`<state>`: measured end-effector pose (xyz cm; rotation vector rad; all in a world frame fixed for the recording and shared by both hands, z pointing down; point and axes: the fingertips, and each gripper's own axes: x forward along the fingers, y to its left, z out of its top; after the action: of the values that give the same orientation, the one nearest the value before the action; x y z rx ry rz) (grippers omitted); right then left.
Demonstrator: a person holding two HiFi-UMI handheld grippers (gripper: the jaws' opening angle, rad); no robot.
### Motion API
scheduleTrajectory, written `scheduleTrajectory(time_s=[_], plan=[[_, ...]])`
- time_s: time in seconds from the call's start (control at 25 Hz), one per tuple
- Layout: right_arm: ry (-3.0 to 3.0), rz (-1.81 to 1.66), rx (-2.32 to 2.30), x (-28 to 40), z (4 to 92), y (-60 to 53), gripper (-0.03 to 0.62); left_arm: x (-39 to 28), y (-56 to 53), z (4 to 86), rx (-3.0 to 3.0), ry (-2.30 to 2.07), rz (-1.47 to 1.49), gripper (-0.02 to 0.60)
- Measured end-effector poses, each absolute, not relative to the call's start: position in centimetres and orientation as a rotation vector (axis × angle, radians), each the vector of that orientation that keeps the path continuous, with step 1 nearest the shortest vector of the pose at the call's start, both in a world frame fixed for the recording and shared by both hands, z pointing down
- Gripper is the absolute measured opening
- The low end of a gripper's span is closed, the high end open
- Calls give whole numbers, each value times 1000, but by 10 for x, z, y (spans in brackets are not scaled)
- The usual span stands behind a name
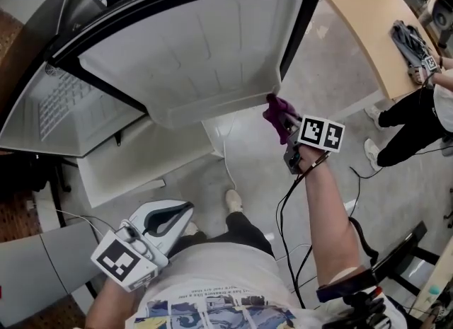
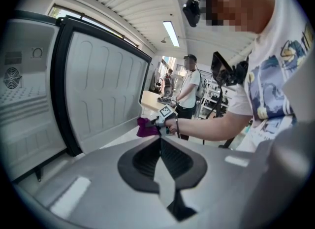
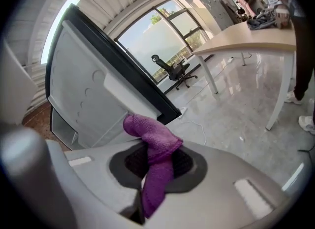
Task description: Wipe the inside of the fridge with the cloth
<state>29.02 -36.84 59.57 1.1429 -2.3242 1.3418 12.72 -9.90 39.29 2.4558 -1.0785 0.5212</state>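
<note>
Right gripper (image 1: 282, 124) fingers gripped the cloth (image 1: 274, 110) at the open fridge door (image 1: 191, 44) corner above grey floor (image 1: 333, 73); left gripper (image 1: 185, 211) fingers were closed, empty.

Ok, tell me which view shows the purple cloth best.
The right gripper view: the cloth sits close and central, pinched in the right gripper. The head view shows only a small bunch beside a corner of the fridge door; the left gripper view shows it small and distant.
</note>
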Motion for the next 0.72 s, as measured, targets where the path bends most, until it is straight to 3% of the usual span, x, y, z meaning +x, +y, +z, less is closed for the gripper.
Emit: scheduleTrajectory(time_s=[0.4, 0.72], plan=[[-2347, 839, 1291, 319, 541, -319, 52, 102, -75, 390, 2500, -1104, 529, 6], [-2450, 526, 1209, 248, 471, -202, 52, 48, 6, 371, 2564, -1173, 441, 6]])
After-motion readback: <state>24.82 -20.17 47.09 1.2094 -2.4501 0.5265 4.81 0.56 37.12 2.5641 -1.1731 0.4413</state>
